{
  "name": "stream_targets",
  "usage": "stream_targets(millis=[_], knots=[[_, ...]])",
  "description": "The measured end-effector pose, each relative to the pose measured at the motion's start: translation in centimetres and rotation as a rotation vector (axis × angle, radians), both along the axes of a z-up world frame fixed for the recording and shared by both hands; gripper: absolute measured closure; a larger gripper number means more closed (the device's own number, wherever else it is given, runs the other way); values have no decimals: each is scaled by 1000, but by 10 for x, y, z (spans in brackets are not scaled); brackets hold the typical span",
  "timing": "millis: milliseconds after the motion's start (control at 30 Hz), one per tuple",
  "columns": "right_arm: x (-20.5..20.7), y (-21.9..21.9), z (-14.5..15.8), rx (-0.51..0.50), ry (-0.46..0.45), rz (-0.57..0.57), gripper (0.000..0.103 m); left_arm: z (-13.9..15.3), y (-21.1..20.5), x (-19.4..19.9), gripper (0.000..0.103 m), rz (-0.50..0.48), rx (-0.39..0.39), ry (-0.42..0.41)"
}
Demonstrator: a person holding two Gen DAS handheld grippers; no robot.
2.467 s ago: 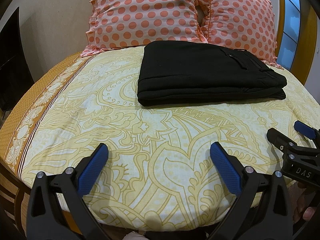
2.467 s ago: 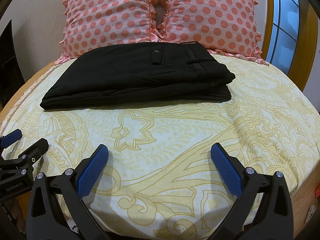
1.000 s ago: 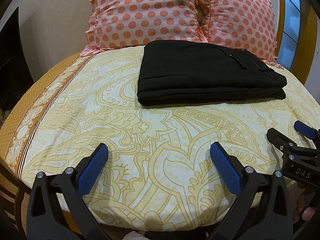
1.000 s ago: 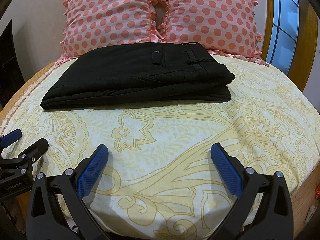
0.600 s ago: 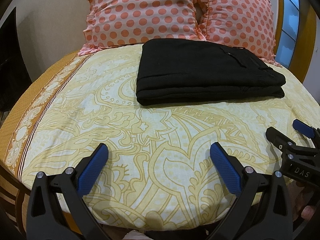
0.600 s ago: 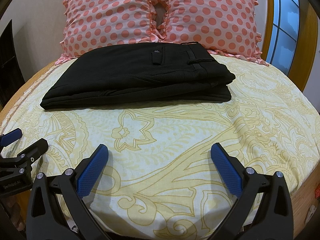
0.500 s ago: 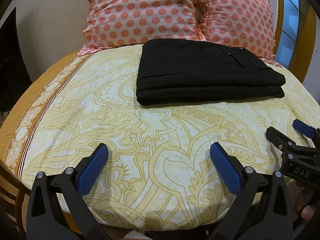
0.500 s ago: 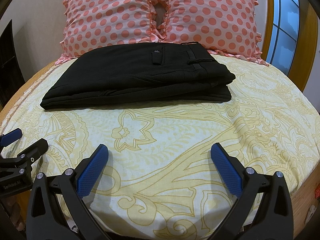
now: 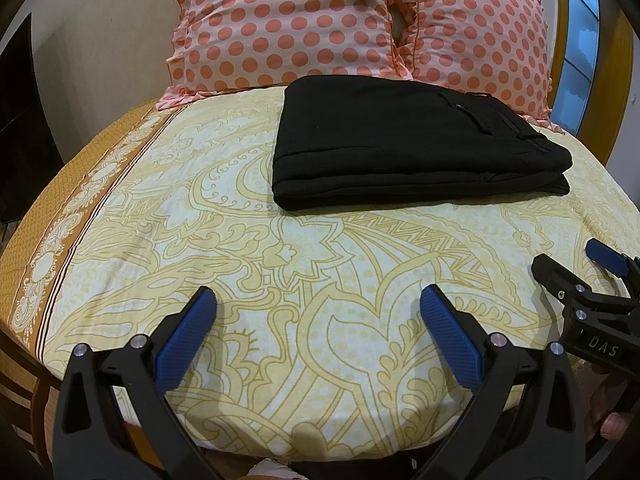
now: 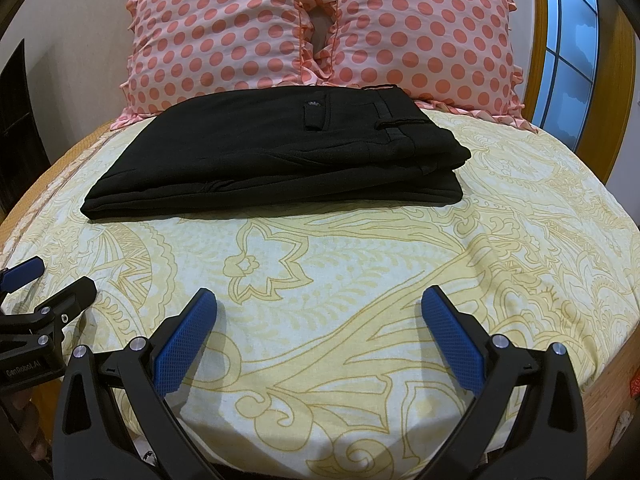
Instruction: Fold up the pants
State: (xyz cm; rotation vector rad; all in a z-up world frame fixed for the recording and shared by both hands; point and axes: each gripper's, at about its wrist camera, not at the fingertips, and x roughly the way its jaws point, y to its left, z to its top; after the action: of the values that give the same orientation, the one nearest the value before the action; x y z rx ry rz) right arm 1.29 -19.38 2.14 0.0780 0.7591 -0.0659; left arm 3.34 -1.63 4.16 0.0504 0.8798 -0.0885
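Observation:
Black pants [image 9: 408, 140] lie folded in a flat rectangle on the bed, near the pillows; they also show in the right wrist view [image 10: 280, 156], waistband and pocket to the right. My left gripper [image 9: 318, 304] is open and empty, above the sheet near the bed's front edge, well short of the pants. My right gripper [image 10: 320, 304] is open and empty, also near the front edge. Each gripper shows at the side of the other's view: the right gripper [image 9: 576, 264] and the left gripper [image 10: 48, 276].
Two pink pillows with red dots [image 10: 320, 28] stand against the wall behind the pants. The yellow patterned sheet [image 9: 320, 264] covers the bed, with an orange border [image 9: 52, 208] at the left. A window [image 10: 572, 56] is at the far right.
The left wrist view has shifted very slightly. Pants and both grippers stay where they were, both jaws still open.

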Motion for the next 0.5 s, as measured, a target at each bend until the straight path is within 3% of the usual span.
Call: stream_targets(millis=[500], knots=[[-1,0,0,0,-1,-1,1,0,1,0,2,-4,3,7]])
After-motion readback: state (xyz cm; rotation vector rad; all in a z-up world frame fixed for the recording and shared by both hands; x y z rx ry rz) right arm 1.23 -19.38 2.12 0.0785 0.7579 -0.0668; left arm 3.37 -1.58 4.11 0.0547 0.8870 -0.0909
